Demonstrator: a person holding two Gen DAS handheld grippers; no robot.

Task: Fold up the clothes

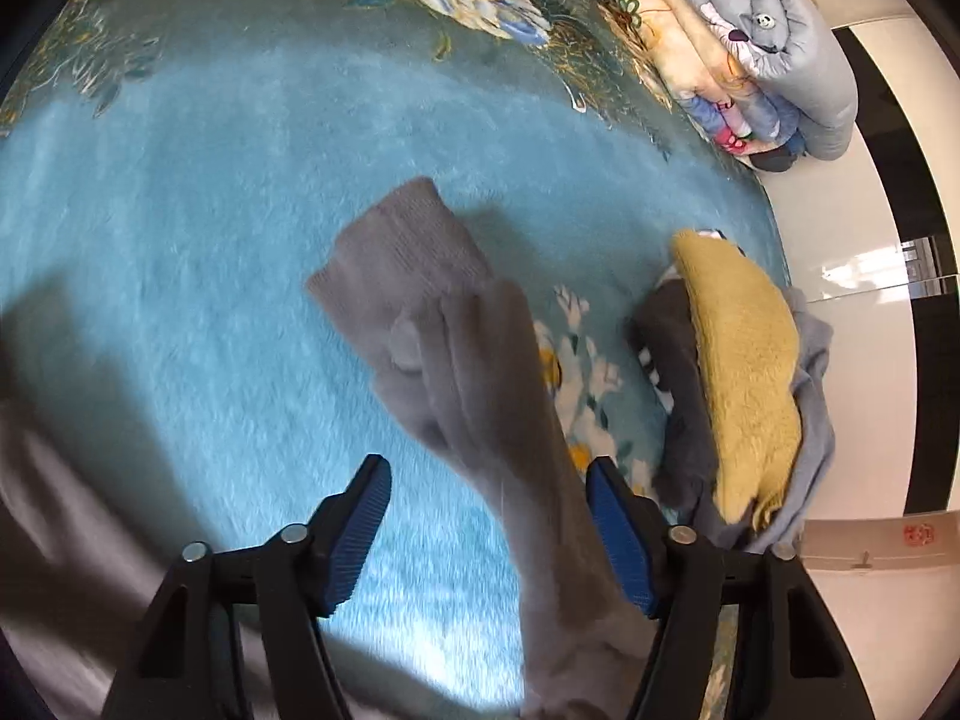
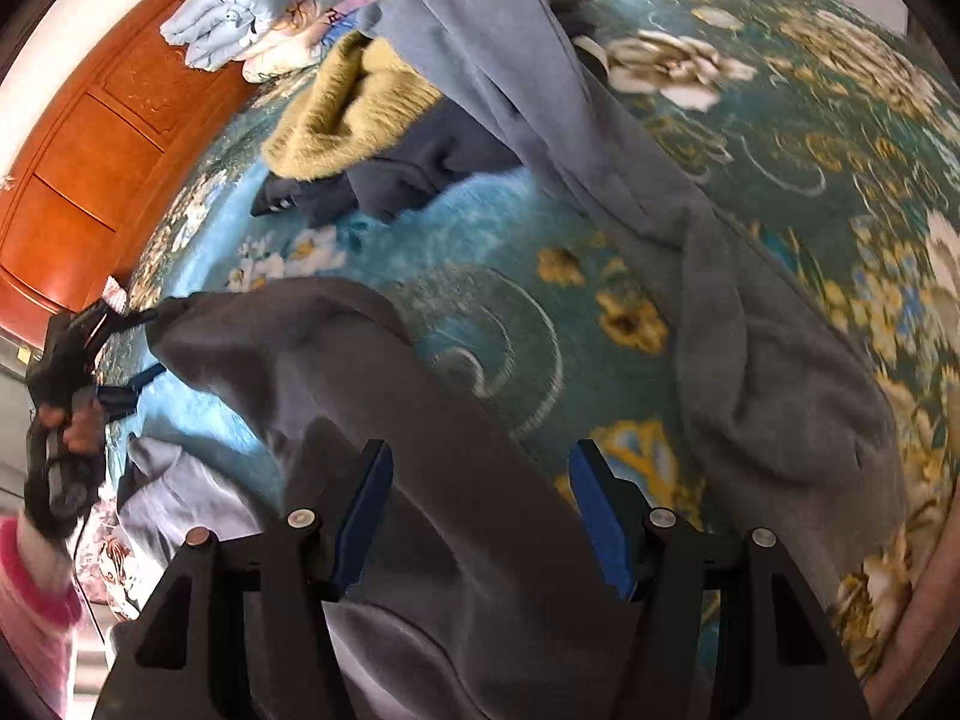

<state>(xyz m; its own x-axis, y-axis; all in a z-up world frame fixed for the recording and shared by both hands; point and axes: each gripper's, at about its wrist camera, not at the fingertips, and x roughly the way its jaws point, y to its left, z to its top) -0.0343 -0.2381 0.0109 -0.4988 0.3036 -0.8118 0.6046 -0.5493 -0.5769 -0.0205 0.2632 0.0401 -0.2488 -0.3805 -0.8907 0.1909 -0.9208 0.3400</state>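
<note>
The grey garment (image 2: 456,480) lies on the bed (image 1: 180,228), spread across the blue flowered blanket. Its sleeve (image 1: 456,360) runs lengthwise from the near edge away toward the far left, cuff farthest out. The left tongs (image 1: 487,516) stand open, with the sleeve passing through the gap and brushing the right-hand pad, not pinched. The right tongs (image 2: 480,510) also stand open, over the garment's dark body, which runs under and between the pads. Each tongs is nearest its own part, so the sleeve is likely the left's to close on. The pile of other clothes (image 1: 738,384) sits off to the right of the sleeve.
</note>
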